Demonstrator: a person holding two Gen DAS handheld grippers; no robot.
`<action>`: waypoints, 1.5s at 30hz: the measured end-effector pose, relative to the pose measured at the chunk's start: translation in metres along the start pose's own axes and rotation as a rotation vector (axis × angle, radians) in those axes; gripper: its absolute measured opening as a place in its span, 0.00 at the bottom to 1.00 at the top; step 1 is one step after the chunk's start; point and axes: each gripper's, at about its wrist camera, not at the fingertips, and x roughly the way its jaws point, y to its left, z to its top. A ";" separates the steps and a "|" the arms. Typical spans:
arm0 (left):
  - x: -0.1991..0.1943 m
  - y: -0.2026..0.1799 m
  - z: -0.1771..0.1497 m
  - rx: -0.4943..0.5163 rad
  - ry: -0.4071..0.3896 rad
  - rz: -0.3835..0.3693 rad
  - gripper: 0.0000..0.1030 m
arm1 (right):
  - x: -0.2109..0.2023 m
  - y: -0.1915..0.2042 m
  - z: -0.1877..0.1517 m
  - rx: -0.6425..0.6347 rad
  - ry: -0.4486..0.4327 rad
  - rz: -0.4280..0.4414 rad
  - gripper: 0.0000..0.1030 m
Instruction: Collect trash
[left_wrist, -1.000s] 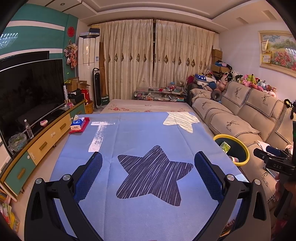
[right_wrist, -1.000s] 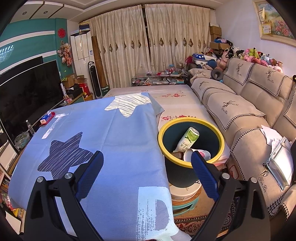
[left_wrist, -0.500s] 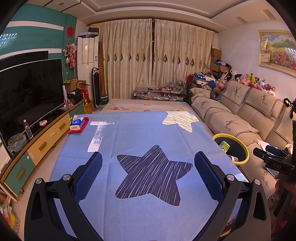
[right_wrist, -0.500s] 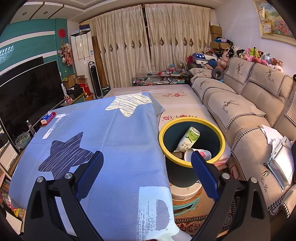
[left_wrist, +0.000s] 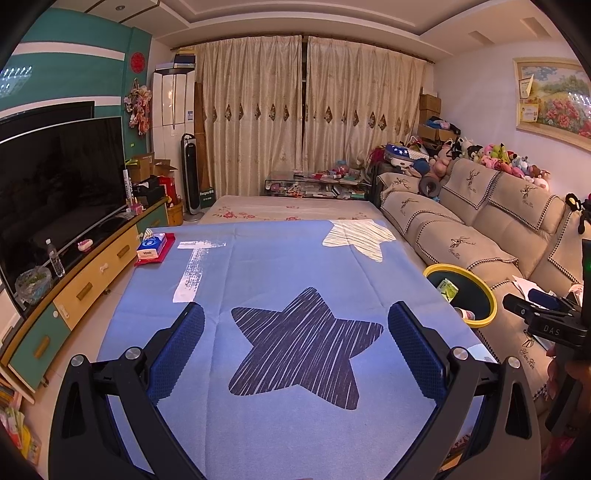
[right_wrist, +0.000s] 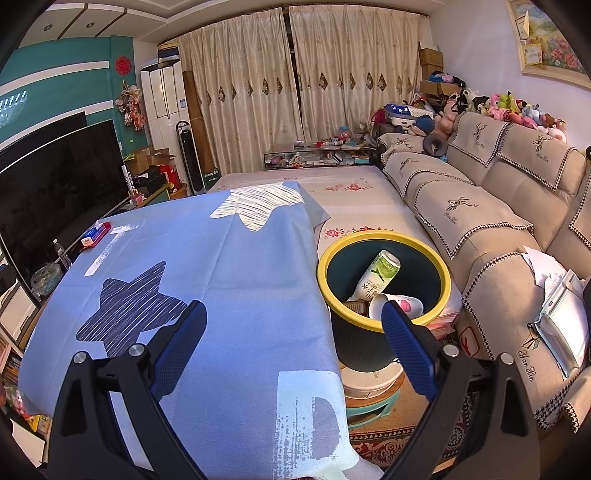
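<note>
A dark bin with a yellow rim (right_wrist: 384, 242) stands beside the table's right edge; it also shows in the left wrist view (left_wrist: 484, 291). Inside lie a green-and-white bottle (right_wrist: 376, 275) and a white cup (right_wrist: 400, 306). My right gripper (right_wrist: 293, 319) is open and empty, above the table's right edge and the bin's near side. My left gripper (left_wrist: 295, 325) is open and empty, above the dark star on the blue tablecloth (left_wrist: 280, 266). A tissue pack on a red tray (left_wrist: 152, 246) lies at the table's far left corner.
A beige sofa (right_wrist: 498, 236) runs along the right, with papers (right_wrist: 561, 295) on its seat. A TV (left_wrist: 55, 177) on a low cabinet lines the left wall. The bin rests on stacked stools (right_wrist: 373, 391). A cluttered glass table (left_wrist: 317, 182) stands before the curtains.
Both grippers have stayed open and nearly still. The views have shifted only slightly.
</note>
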 end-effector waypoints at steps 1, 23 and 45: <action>0.000 0.000 0.000 0.000 -0.001 -0.001 0.95 | 0.000 0.000 0.000 0.000 0.000 0.000 0.88; 0.001 -0.002 -0.001 -0.013 0.012 -0.017 0.95 | 0.003 -0.001 -0.005 0.005 0.009 -0.001 0.88; 0.004 -0.008 0.006 0.003 0.010 -0.052 0.95 | 0.005 0.000 -0.004 0.000 0.020 0.004 0.88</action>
